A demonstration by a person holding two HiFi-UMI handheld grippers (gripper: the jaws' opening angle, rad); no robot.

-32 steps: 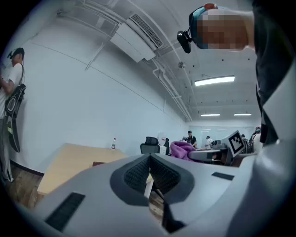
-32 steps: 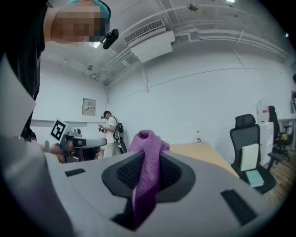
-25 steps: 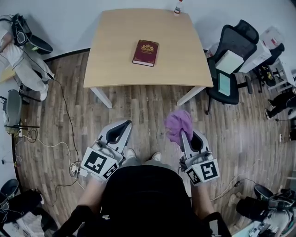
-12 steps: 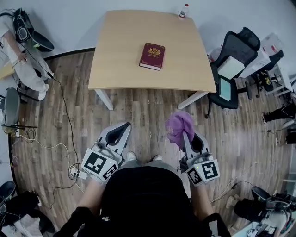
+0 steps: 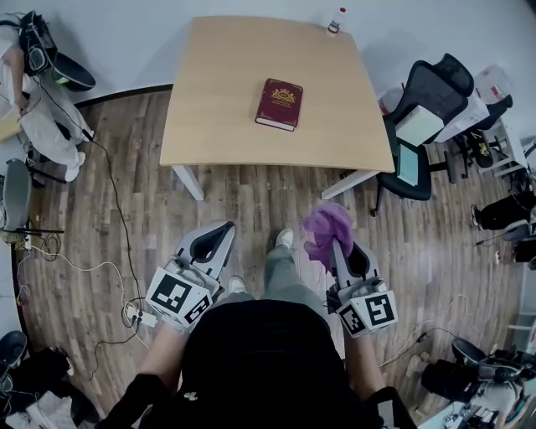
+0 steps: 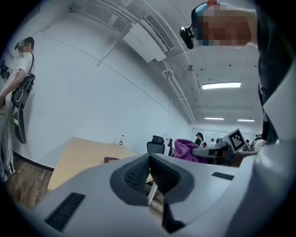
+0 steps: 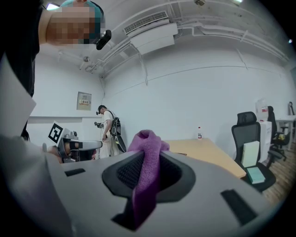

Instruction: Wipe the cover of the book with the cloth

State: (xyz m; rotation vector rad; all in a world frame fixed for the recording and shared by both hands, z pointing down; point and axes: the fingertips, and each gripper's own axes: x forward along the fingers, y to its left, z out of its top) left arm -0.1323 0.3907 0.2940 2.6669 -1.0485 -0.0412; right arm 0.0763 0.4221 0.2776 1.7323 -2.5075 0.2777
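Observation:
A dark red book (image 5: 280,104) with a gold emblem lies closed near the middle of the wooden table (image 5: 209,126); it shows as a small red patch (image 6: 111,160) in the left gripper view. My right gripper (image 5: 332,239) is shut on a purple cloth (image 5: 326,230), which bunches above the jaws (image 7: 147,157). My left gripper (image 5: 229,225) is shut with nothing in it (image 6: 150,172). Both grippers hang over the wood floor, well short of the table's near edge.
A small bottle (image 5: 335,20) stands at the table's far right corner. A black office chair (image 5: 419,126) with a box on it sits right of the table. Cables (image 5: 100,251) trail over the floor at left. A person (image 7: 107,129) stands by the wall at far left.
The table and book have shifted slightly in the head view as I step forward; a leg and shoe now show between the grippers. Both grippers keep their hold and pose.

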